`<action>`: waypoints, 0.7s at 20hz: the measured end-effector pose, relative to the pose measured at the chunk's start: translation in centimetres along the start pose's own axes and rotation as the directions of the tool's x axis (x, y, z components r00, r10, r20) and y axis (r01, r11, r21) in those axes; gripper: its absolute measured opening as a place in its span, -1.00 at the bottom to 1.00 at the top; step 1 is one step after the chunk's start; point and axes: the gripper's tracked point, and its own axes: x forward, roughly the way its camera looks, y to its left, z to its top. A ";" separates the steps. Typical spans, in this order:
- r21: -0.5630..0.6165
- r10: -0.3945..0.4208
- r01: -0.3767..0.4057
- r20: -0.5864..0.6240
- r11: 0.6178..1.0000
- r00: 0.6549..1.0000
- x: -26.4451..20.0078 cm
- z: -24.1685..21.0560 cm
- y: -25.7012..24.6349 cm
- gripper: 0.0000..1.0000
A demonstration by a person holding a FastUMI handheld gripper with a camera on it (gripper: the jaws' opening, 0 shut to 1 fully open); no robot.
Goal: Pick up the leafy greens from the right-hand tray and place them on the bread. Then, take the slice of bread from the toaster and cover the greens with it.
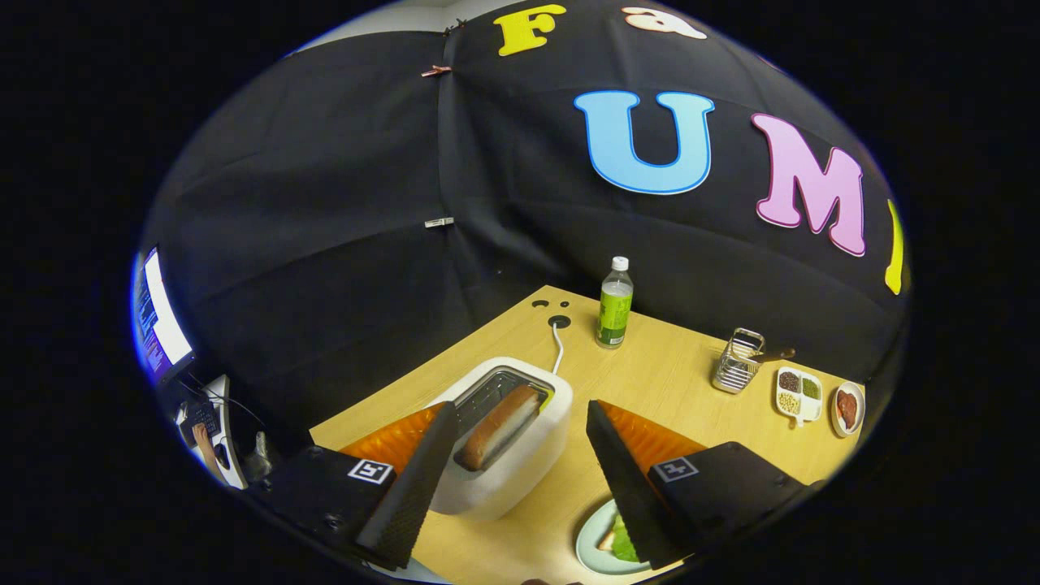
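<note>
Slice of browned bread (501,428) standing upright in the slot of the white rounded toaster (520,455), sitting on the light wooden worktop (674,382) just ahead of the fingers (520,471). Fingers spread wide apart, holding nothing. Leafy greens (624,540) lying on bread on a pale round plate (591,546) by the right finger, partly hidden. Farther back: green plastic bottle (615,303), wire metal rack (737,361), white divided dish (799,394).
</note>
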 end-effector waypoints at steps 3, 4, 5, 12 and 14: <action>-0.007 -0.006 0.006 -0.026 1.000 1.000 1.8 -0.7 1.0 0.98; -0.014 -0.016 0.016 -0.039 1.000 0.999 2.4 -1.1 1.0 0.99; -0.021 -0.028 0.027 -0.050 0.999 0.998 3.0 -1.6 0.9 0.98; -0.076 -0.107 0.103 -0.057 0.992 0.993 5.8 -2.7 0.5 0.99; -0.087 -0.108 0.102 -0.069 0.991 0.992 6.4 -3.3 0.8 0.99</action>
